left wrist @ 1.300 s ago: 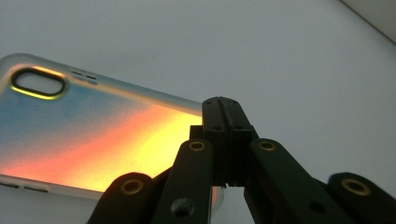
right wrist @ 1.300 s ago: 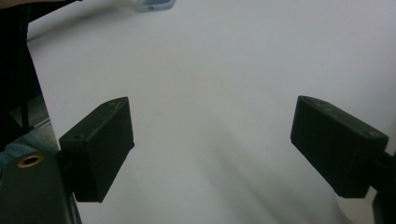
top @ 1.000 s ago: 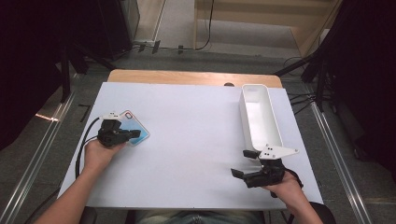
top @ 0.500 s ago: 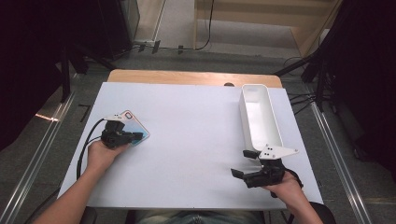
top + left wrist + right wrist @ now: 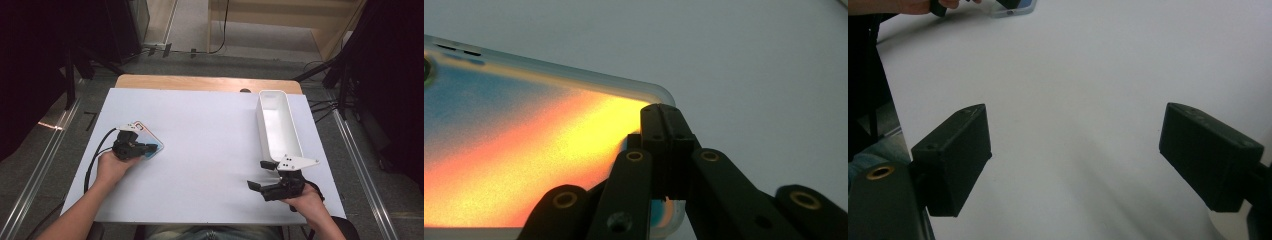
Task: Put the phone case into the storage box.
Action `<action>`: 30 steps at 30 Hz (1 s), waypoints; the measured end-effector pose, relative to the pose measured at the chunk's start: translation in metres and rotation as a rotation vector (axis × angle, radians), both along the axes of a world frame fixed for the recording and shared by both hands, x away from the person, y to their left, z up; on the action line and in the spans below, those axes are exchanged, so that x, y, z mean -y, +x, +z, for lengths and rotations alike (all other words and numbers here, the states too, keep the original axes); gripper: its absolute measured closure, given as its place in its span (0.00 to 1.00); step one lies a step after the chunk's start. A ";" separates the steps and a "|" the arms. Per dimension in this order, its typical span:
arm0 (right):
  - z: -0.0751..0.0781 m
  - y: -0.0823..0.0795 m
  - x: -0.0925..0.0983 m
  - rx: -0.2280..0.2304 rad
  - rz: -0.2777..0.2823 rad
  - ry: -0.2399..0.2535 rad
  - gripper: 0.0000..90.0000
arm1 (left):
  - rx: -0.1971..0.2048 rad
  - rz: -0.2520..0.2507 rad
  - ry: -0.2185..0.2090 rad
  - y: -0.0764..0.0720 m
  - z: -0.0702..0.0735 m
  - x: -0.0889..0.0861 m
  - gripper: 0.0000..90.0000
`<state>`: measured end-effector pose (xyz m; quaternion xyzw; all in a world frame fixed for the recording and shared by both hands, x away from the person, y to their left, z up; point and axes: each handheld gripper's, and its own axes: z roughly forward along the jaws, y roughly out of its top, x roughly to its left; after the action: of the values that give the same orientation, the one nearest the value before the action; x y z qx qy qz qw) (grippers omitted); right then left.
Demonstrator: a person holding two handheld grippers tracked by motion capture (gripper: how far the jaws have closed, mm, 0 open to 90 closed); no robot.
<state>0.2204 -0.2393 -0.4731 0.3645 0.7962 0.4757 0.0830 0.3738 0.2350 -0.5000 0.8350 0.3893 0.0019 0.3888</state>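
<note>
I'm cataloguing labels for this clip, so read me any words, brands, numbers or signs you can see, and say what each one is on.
None can be read.
Phone case, held at its corner by the left gripper: iridescent colours, no lettering seen.
White bin: plain.
White table cover: blank.
Right gripper, open: its grey plate has dark dots, no text.

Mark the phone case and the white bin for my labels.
phone case [image 5: 151, 142], high view, on its bare corner past the left claw.
white bin [image 5: 278, 125], high view, on its inner floor.

Iridescent blue-orange phone case, white bin.
</note>
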 end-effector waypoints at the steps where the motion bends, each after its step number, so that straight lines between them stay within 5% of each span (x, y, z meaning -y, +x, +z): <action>1: 0.000 0.000 0.000 0.000 0.001 0.000 0.13 | 0.000 -0.003 0.003 0.000 0.000 0.001 0.99; 30: 0.000 0.000 -0.001 -0.001 0.003 -0.005 0.13 | -0.020 -0.050 -0.008 -0.016 0.001 0.032 0.99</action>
<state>0.2201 -0.2386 -0.4729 0.3633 0.7980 0.4737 0.0830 0.3577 0.2031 -0.4988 0.8429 0.3721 -0.0177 0.3883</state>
